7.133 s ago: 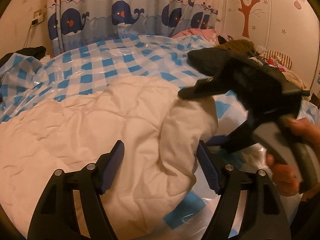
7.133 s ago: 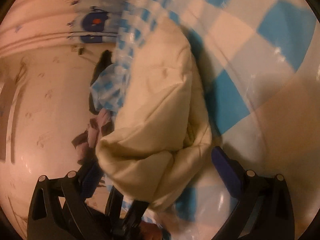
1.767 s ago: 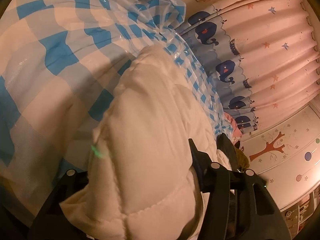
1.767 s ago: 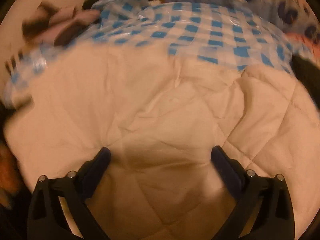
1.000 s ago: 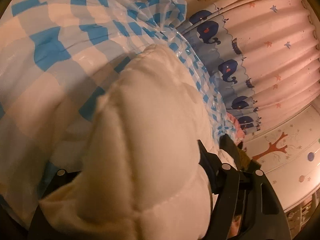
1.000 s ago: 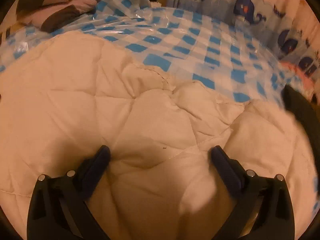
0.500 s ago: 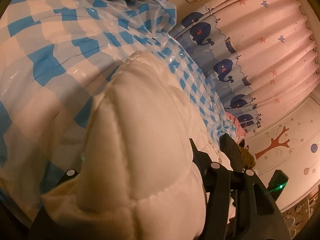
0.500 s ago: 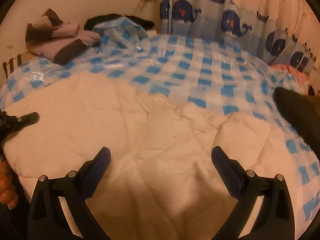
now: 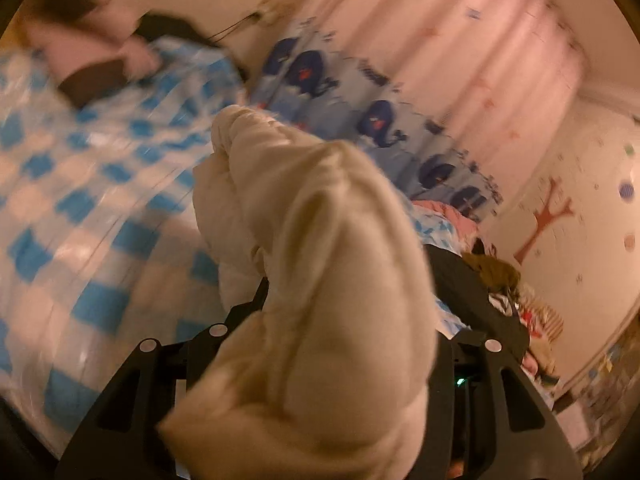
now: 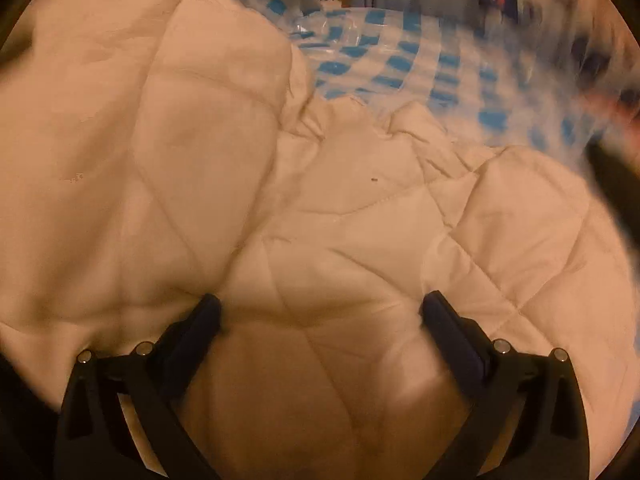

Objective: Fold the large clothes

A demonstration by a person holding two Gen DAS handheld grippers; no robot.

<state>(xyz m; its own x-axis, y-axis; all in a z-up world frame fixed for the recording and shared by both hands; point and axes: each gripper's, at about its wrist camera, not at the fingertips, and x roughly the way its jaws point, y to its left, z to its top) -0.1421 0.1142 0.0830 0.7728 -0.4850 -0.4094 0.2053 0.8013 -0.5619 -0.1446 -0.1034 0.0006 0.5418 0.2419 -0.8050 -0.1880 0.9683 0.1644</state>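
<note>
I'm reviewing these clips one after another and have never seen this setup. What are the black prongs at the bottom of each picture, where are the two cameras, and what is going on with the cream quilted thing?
No robot here: a person holds a handheld gripper in each hand, and each carries a wide-angle camera looking out along its two fingers. The black prongs are those fingers.

In the left wrist picture, the left gripper is clamped on a thick bunch of the cream quilted garment, held up off the blue-and-white checked plastic sheet; its fingers have just been closing on it. A whale-print curtain hangs behind.

In the right wrist picture, the right gripper is open, with the same garment spread below it on the sheet. Whether its fingers touch the cloth I cannot tell.
</note>
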